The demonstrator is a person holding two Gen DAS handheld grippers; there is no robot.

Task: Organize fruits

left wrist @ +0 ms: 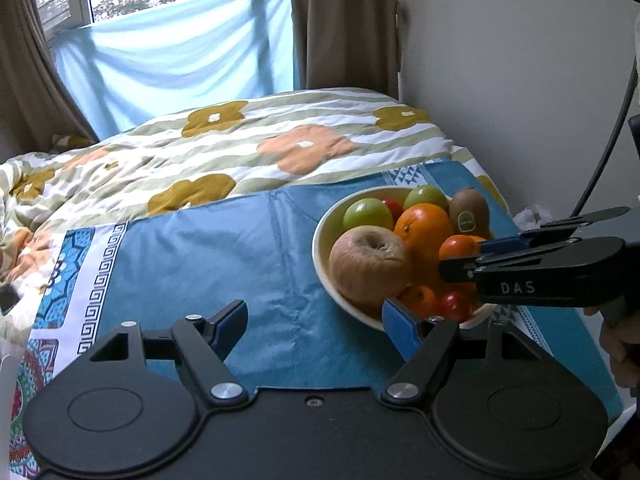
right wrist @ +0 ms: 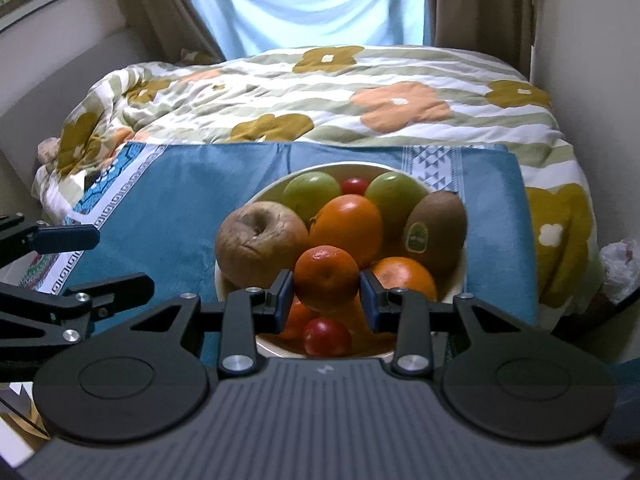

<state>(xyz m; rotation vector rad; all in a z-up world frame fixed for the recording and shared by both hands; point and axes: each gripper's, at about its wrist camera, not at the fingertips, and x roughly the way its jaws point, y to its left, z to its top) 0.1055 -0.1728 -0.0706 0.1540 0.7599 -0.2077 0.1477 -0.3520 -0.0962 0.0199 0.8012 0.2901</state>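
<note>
A cream bowl (left wrist: pixel 320 240) (right wrist: pixel 256 196) full of fruit sits on a blue cloth (left wrist: pixel 220 248) (right wrist: pixel 180 184). It holds a wrinkled brown apple (left wrist: pixel 370 266) (right wrist: pixel 260 240), a large orange (left wrist: pixel 424 224) (right wrist: pixel 348 228), two green apples (right wrist: pixel 312 192), a kiwi (left wrist: pixel 469 212) (right wrist: pixel 436 232) and small red fruits (right wrist: pixel 326 336). My right gripper (right wrist: pixel 326 300) (left wrist: pixel 460 258) has its blue pads on both sides of a small mandarin (right wrist: pixel 326 278) (left wrist: pixel 458 246) at the bowl's near side. My left gripper (left wrist: pixel 316 324) is open and empty, over the cloth beside the bowl.
The cloth lies on a bed with a flowered duvet (left wrist: pixel 240 148) (right wrist: pixel 360 92). A wall (left wrist: pixel 520 80) runs along the right. Curtains and a window (left wrist: pixel 160 20) are behind. A dark cable (left wrist: pixel 616 128) hangs at the right.
</note>
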